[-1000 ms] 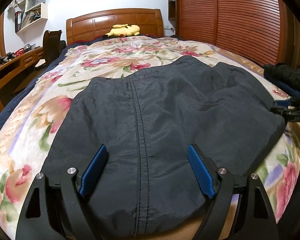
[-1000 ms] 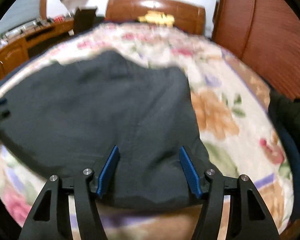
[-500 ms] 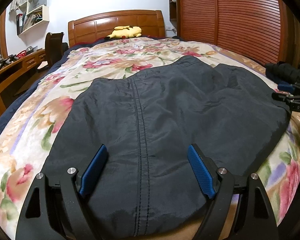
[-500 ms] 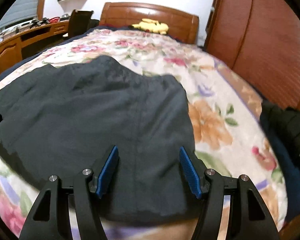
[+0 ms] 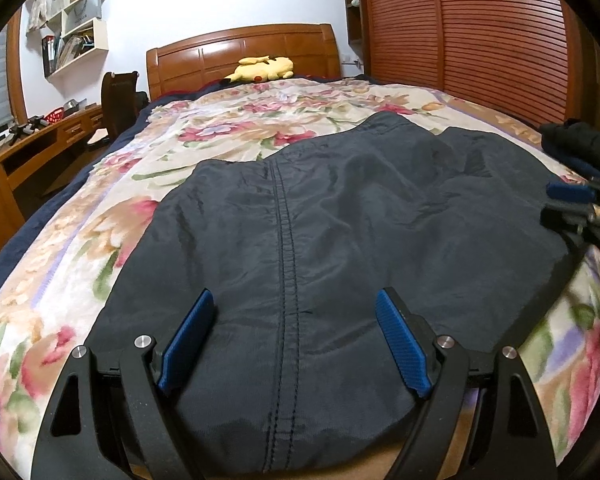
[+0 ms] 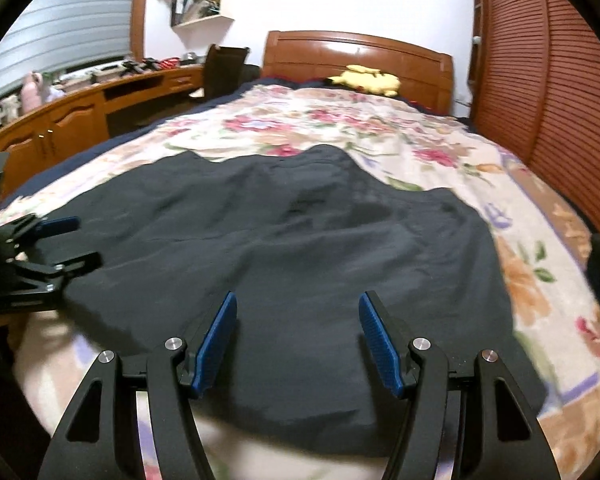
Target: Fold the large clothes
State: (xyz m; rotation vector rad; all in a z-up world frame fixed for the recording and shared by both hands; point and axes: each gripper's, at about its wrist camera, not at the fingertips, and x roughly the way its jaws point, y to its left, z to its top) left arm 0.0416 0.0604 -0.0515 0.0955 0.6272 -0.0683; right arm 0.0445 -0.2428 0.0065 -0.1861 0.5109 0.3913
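Observation:
A large dark navy garment lies spread flat on the floral bedspread, with a stitched seam running down its middle. It also shows in the right wrist view. My left gripper is open and empty, low over the garment's near edge, fingers either side of the seam. My right gripper is open and empty over the garment's near right part. The right gripper shows at the right edge of the left wrist view; the left gripper shows at the left edge of the right wrist view.
A wooden headboard with a yellow plush toy stands at the far end. A slatted wooden wardrobe runs along the right. A desk and chair stand left. Dark clothes lie piled at the bed's right edge.
Both grippers have stayed open over the garment. The right wrist view has lifted and swung left, bringing the left gripper further into sight. The garment lies as before.

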